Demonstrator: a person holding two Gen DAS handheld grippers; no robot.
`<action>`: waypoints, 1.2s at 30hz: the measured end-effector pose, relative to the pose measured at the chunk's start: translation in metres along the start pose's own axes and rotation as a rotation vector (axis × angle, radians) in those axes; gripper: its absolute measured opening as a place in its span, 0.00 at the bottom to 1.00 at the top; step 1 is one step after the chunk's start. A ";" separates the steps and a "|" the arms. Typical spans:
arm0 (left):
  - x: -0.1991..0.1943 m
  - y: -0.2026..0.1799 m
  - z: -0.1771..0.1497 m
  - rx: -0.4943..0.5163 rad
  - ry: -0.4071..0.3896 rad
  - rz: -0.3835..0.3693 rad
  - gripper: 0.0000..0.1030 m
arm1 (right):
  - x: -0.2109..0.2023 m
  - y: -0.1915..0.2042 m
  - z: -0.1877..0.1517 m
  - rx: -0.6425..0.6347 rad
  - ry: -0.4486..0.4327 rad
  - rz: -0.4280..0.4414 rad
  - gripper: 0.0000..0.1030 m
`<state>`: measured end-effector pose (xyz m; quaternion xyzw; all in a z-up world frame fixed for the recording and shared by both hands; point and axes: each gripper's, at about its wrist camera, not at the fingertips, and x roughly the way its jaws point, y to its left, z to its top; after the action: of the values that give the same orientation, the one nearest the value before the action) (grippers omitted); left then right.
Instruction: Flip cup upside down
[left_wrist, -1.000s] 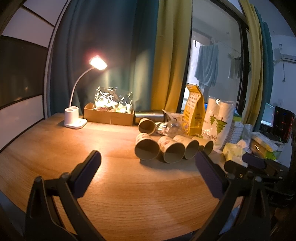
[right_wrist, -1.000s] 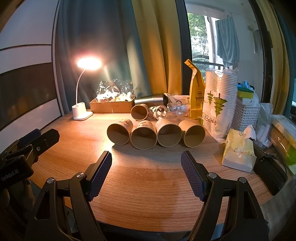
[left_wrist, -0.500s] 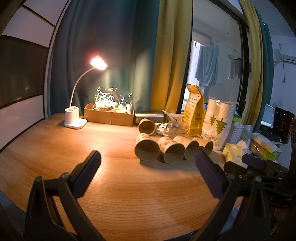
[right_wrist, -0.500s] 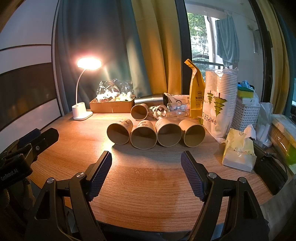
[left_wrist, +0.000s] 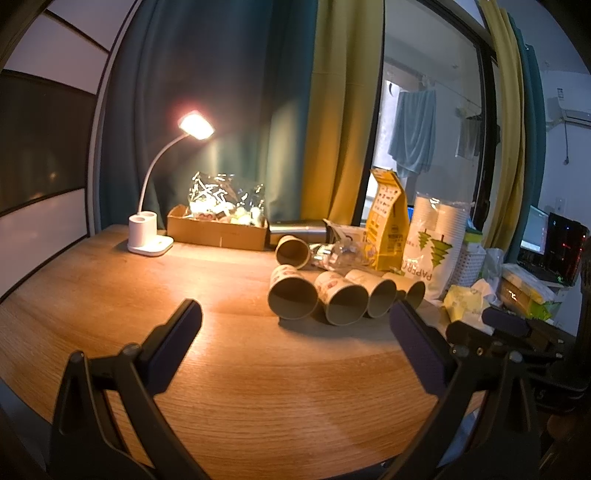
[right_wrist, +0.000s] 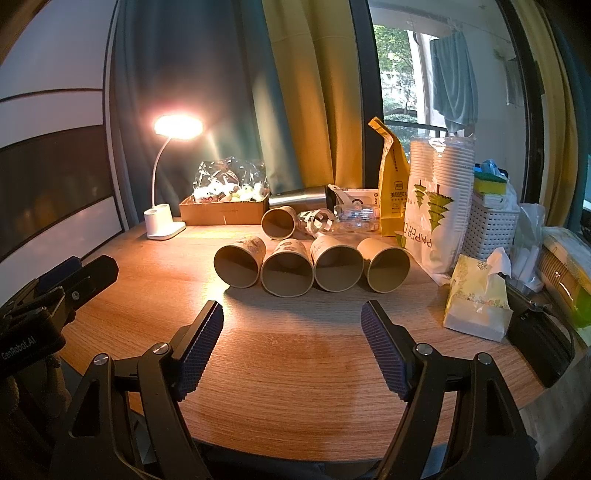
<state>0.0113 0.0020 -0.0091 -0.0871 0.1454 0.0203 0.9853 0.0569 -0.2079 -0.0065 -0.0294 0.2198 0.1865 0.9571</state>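
Several brown paper cups lie on their sides in a row on the wooden table (right_wrist: 295, 354), mouths toward me. The leftmost cup (right_wrist: 239, 261) and rightmost cup (right_wrist: 387, 264) frame the row; in the left wrist view the row starts at the nearest cup (left_wrist: 292, 297). One more cup (right_wrist: 279, 222) lies behind the row. My right gripper (right_wrist: 291, 317) is open and empty, just in front of the row. My left gripper (left_wrist: 295, 314) is open and empty, left of the cups and short of them.
A lit white desk lamp (right_wrist: 164, 221) and a cardboard box (right_wrist: 223, 212) stand at the back left. A yellow bag (right_wrist: 391, 184), a sleeve of paper cups (right_wrist: 439, 206), a white basket (right_wrist: 491, 229) and a tissue pack (right_wrist: 476, 299) crowd the right side.
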 end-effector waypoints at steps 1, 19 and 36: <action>0.000 0.000 0.000 0.000 0.000 0.001 1.00 | 0.000 0.000 0.000 0.000 0.000 -0.001 0.78; 0.045 -0.004 0.018 0.017 0.174 -0.028 1.00 | 0.033 -0.015 0.022 0.038 0.089 0.060 0.78; 0.302 -0.002 0.112 0.001 0.624 -0.083 1.00 | 0.184 -0.096 0.114 0.234 0.332 0.119 0.78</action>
<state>0.3325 0.0244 0.0087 -0.0945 0.4369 -0.0476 0.8933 0.2929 -0.2183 0.0139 0.0646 0.3960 0.2084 0.8920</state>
